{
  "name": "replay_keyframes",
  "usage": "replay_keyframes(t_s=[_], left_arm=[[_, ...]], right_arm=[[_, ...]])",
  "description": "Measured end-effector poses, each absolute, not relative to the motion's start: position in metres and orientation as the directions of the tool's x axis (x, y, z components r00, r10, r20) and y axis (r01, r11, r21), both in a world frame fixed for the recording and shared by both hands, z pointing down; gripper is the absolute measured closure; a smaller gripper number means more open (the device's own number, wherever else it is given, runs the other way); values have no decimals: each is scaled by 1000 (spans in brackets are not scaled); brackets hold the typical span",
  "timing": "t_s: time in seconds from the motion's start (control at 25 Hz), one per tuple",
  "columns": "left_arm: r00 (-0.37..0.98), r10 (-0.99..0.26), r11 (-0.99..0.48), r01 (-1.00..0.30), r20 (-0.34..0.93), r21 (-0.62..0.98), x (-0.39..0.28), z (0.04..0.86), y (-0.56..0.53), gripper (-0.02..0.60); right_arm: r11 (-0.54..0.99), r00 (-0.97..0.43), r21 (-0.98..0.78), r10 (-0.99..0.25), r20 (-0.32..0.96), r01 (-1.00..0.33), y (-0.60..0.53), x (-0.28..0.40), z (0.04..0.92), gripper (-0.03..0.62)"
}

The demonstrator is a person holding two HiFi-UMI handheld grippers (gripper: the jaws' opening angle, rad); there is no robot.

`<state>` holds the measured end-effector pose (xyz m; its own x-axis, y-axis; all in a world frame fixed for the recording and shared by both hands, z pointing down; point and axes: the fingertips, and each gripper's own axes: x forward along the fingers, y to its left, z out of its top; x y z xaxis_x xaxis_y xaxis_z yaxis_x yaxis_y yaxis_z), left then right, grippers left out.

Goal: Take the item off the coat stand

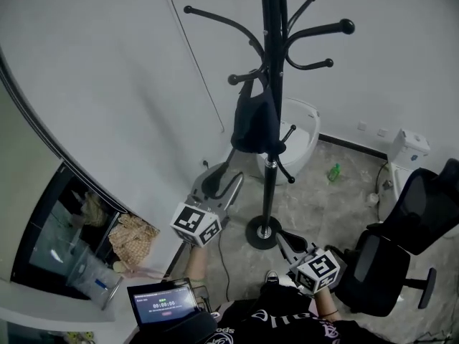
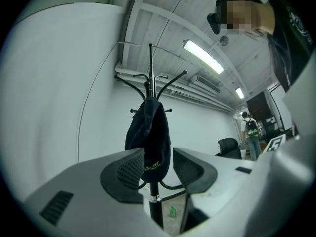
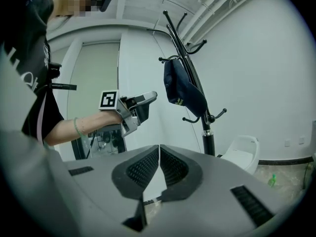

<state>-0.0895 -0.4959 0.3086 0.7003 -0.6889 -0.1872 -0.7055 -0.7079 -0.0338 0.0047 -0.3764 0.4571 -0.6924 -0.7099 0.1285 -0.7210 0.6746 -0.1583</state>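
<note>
A black coat stand [image 1: 271, 120] rises from a round base on the floor, and a dark cap [image 1: 256, 124] hangs from one of its lower hooks. My left gripper [image 1: 226, 178] is raised toward the cap and stays short of it. Seen from the left gripper view, the jaws stand apart, the left gripper [image 2: 158, 164] is open, and the cap [image 2: 148, 137] shows through the gap, untouched. Lower and nearer to me, my right gripper [image 1: 287, 241] points at the stand's base. In the right gripper view the right gripper [image 3: 159, 154] is shut and holds nothing.
A white toilet bowl [image 1: 301, 131] stands behind the pole, with a green bottle [image 1: 334, 171] on the floor beside it. A black office chair [image 1: 401, 242] stands at the right. A laptop [image 1: 163, 303] sits at my lower left. A curved white wall runs along the left.
</note>
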Motion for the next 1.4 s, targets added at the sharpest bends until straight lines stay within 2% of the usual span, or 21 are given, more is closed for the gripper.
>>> replay_keyframes(t_s=[0.36,0.6,0.64,0.72,0.76,0.88,1.4], left_arm=[[667,-710,-653,-743,-225,-146,-64,249,-559,357],[683,-712,-661,-730,-161,-173,-45,254,-595,354],[680,-718,-658,-733,-147,-174,-46,259,-599,377],[684,-715,-665,-729,-142,-162,-46,263,-601,480],[687,-711,-671,-727,-151,-144,-46,263,-601,511],[676,-711,-676,-733,-195,-77,-52,256,-601,554],[563,-734,-603,-797,-380,-17,-97,191,-564,565]], right_arm=[[732,-752,-172,-646,133,-659,-416,10,460,576],[746,-766,-176,-632,114,-642,-434,15,462,576],[747,-768,-178,-630,114,-640,-437,16,462,576],[746,-770,-192,-627,118,-638,-440,18,461,576],[744,-770,-203,-627,120,-637,-441,20,461,576],[738,-766,-211,-630,127,-641,-446,25,464,576],[743,-774,-220,-618,137,-632,-440,25,475,576]])
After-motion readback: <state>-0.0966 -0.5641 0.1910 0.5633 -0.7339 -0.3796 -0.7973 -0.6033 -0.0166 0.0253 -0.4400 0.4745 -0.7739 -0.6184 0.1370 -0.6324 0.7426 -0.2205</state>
